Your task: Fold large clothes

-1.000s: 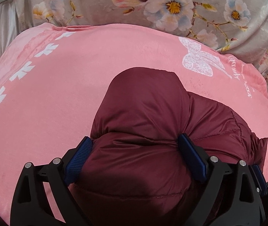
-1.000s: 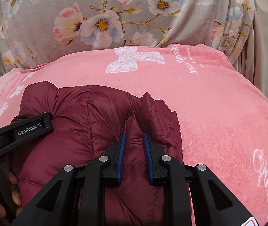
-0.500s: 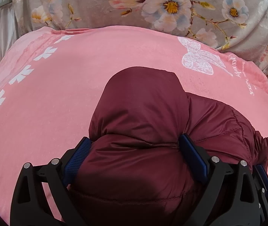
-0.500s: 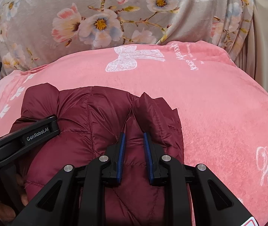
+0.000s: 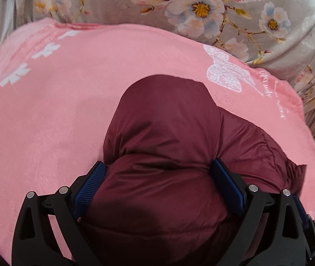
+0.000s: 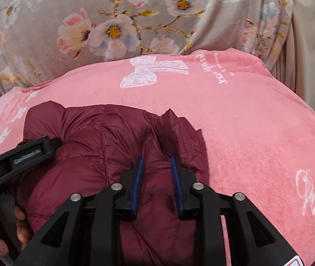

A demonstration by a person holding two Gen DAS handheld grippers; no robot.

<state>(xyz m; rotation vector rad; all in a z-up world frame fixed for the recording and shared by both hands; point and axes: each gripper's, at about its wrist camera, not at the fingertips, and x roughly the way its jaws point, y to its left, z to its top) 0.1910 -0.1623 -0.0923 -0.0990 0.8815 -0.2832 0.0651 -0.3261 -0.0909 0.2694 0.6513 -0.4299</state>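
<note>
The maroon puffer jacket, bundled compact, is lying on the pink blanket. The right hand-held gripper has just been opening, loosening its narrow pinch on a fold. The left hand-held gripper is straddling the bundle wide. Judgement: folding is nearing completion.

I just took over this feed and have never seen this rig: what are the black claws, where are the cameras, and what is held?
No robot here: a person holds two handheld grippers, each with a camera looking along its fingers. One view is from the left gripper, whose wide-set pads squeeze the bundled maroon puffer jacket. The other is from the right gripper; its jaws have just been opening, jacket fabric between them. The jacket lies on a pink blanket, floral fabric behind.
</note>
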